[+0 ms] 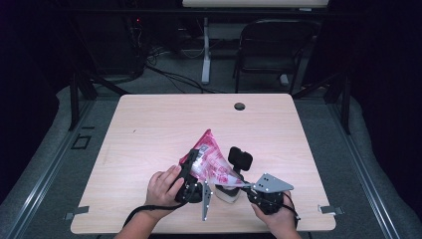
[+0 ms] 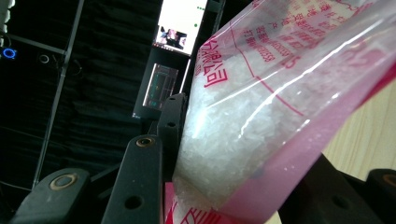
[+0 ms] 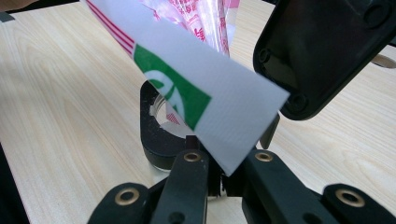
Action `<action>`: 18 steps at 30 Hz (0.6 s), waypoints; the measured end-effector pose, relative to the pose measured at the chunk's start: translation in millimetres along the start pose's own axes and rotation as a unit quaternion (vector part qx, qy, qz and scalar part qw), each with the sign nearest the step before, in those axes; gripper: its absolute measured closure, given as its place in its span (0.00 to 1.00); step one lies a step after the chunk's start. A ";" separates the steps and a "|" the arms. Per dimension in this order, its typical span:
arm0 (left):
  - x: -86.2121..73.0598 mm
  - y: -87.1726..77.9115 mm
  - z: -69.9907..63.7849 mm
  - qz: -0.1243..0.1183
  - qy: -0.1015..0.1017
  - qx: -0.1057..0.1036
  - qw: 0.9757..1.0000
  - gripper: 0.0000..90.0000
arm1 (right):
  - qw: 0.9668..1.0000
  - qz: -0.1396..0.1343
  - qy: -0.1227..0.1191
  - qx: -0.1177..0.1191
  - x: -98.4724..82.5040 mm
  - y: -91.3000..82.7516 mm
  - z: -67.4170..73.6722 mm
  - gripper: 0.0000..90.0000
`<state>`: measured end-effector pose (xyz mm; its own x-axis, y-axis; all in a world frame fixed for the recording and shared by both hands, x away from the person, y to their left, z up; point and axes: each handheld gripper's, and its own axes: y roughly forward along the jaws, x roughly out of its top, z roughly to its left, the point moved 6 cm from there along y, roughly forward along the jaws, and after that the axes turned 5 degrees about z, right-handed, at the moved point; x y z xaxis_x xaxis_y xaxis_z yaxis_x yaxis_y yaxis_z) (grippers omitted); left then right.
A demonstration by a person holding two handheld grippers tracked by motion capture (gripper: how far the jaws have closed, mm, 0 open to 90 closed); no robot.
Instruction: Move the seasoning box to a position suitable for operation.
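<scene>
A pink-printed clear bag [image 1: 214,160] of white crystals hangs tilted over the front middle of the table, held by both grippers. My left gripper [image 1: 194,159] is shut on the bag's fat lower-left side. In the left gripper view the bag [image 2: 261,107] bulges between the black fingers [image 2: 140,182]. My right gripper [image 1: 243,186] is shut on the bag's lower right corner, a white flap with a green mark [image 3: 219,107] pinched at the jaws [image 3: 223,175]. Below the corner stands a small jar [image 1: 228,193] with a black rim [image 3: 156,140], its black flip lid [image 1: 240,158] raised.
The light wooden table [image 1: 149,124] has a cable hole [image 1: 240,106] near its far edge. Beyond the table stand a dark chair [image 1: 271,50] and a white desk leg [image 1: 205,50]. A person's hands hold both grippers at the front edge.
</scene>
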<state>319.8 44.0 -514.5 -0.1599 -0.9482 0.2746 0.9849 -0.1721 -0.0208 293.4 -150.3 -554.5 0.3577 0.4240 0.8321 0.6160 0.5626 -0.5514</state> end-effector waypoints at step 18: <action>1.6 0.0 1.1 -0.003 0.001 0.002 1.000 0.72 | 1.000 0.000 0.000 -0.002 -0.6 -1.3 -0.5 0.99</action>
<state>319.6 42.8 -513.0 -0.1660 -0.9476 0.2731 0.9841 -0.1770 -0.0161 292.6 -151.6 -554.2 0.3579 0.4247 0.8316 0.6190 0.5588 -0.5518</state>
